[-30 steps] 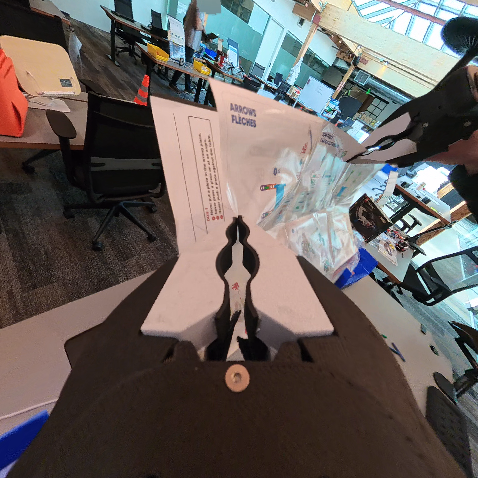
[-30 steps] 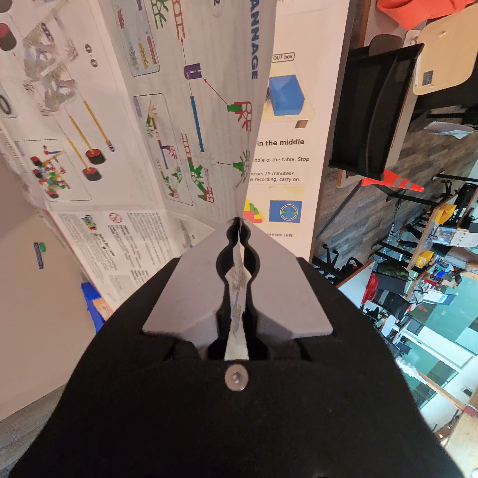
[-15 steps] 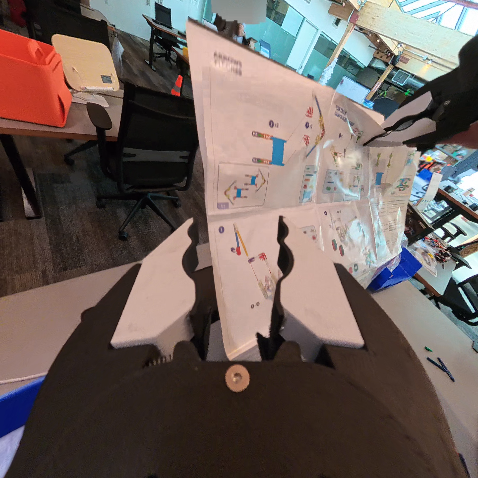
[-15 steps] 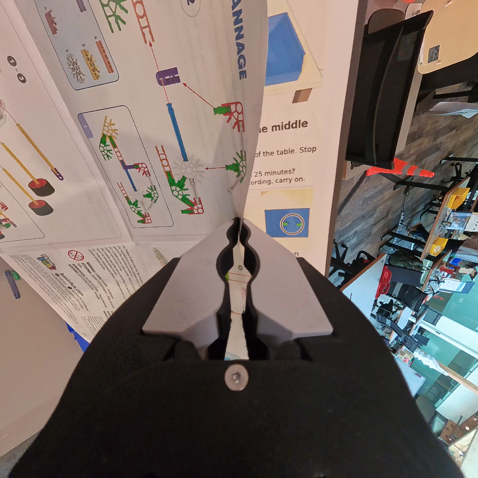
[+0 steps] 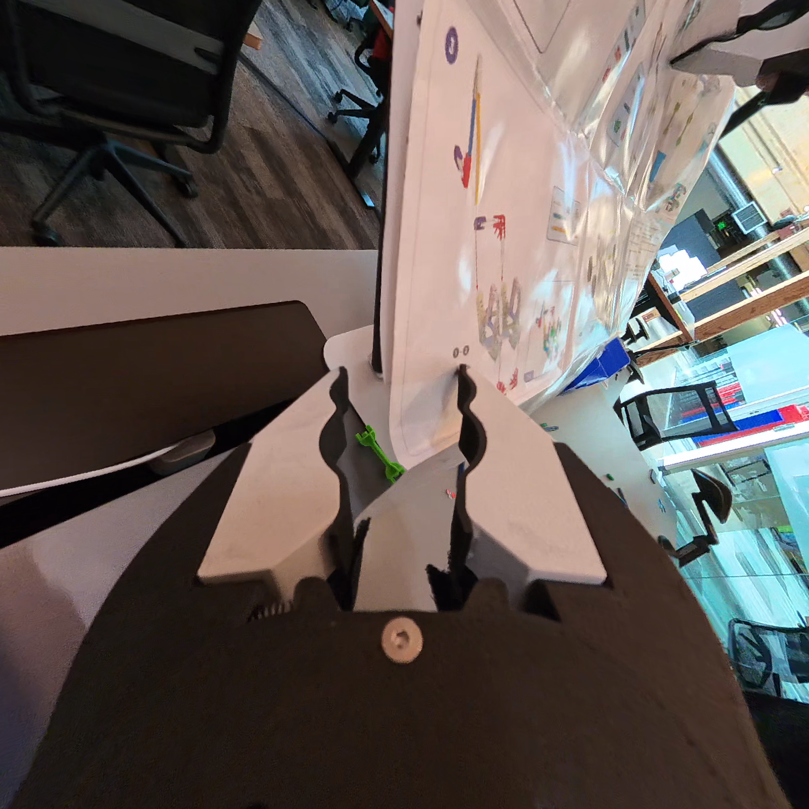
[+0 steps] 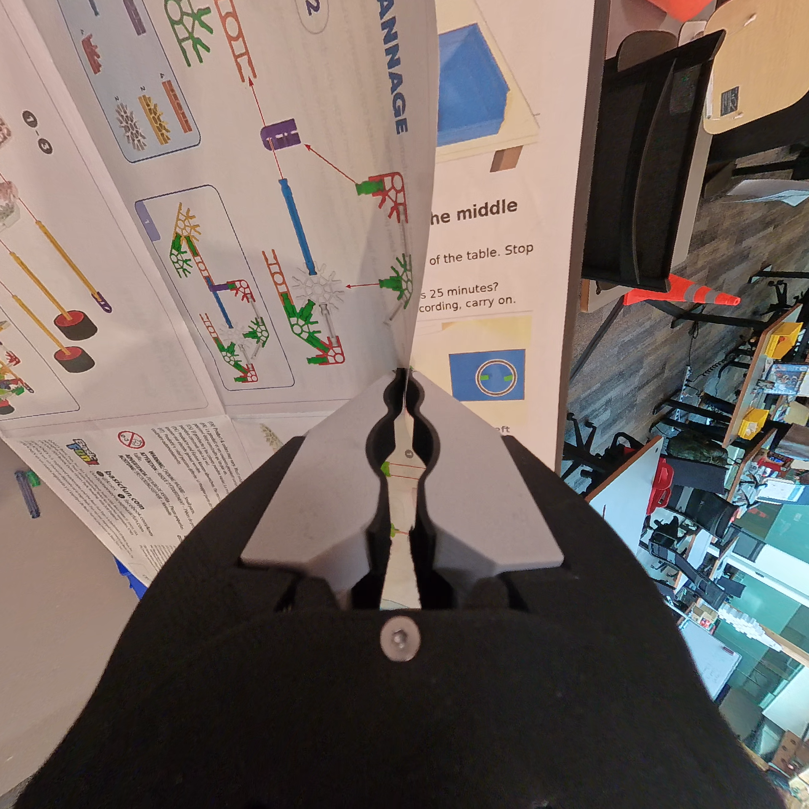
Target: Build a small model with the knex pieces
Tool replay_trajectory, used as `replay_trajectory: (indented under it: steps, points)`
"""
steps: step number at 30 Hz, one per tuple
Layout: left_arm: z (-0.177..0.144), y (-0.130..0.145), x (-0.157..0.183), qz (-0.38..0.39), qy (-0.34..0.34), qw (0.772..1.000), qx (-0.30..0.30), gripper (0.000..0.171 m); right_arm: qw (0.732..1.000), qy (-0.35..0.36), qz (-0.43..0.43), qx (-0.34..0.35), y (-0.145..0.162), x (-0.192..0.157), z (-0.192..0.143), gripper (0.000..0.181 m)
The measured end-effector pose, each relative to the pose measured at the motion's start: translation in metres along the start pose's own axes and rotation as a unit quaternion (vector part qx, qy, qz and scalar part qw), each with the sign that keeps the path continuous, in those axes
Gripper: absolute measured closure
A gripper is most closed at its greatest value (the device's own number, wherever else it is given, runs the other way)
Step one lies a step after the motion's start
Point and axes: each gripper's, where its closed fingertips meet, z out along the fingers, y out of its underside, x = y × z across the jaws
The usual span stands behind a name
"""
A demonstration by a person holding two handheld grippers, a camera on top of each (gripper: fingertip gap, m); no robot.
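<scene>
A large glossy instruction sheet with coloured building-toy diagrams [image 5: 516, 227] hangs in the air above a white table [image 5: 175, 276]. My right gripper [image 6: 402, 376] is shut on the sheet's edge [image 6: 262, 219]; it also shows at the top right of the left wrist view [image 5: 722, 57]. My left gripper [image 5: 400, 372] is open. The sheet's lower corner lies loose between its fingers, against the right finger [image 5: 525, 481]. A small green toy piece [image 5: 378, 455] lies on the table between the left fingers.
A white printed sign [image 6: 503, 245] stands upright on a black post [image 5: 378, 262] behind the sheet. A dark mat [image 5: 153, 372], a white cable [image 5: 87, 475] and a blue bin [image 5: 606, 363] are on the table. Black office chairs [image 5: 109, 65] and an orange cone [image 6: 683, 293] stand beyond. The tips of one gripper are about 40 cm away from the tips of the other.
My left gripper was shut on the sheet a second ago; it opened, let go and tipped down toward the table. My right gripper keeps its grip and has moved closer to the sign.
</scene>
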Motion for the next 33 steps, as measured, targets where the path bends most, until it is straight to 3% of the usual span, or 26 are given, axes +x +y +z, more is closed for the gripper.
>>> replay_trajectory:
  steps: [4, 12, 18, 33]
  points:
    - [-0.004, 0.005, 0.01, -0.025, 0.049, 0.998, 0.02, 0.135, 1.0, 0.001, 0.003, 0.001, 0.0, 0.0, 0.001, 0.181]
    - [-0.008, 0.032, 0.028, -0.048, 0.138, 0.989, 0.02, 0.133, 1.0, 0.001, 0.011, 0.007, 0.0, 0.001, 0.002, 0.181]
    - [-0.013, 0.036, 0.03, -0.037, 0.138, 0.989, 0.041, 0.171, 1.0, 0.002, 0.013, 0.01, -0.001, 0.001, 0.002, 0.181]
    - [-0.035, 0.028, 0.046, -0.037, 0.13, 0.99, 0.044, 0.171, 1.0, 0.002, 0.007, 0.01, -0.004, -0.002, -0.011, 0.181]
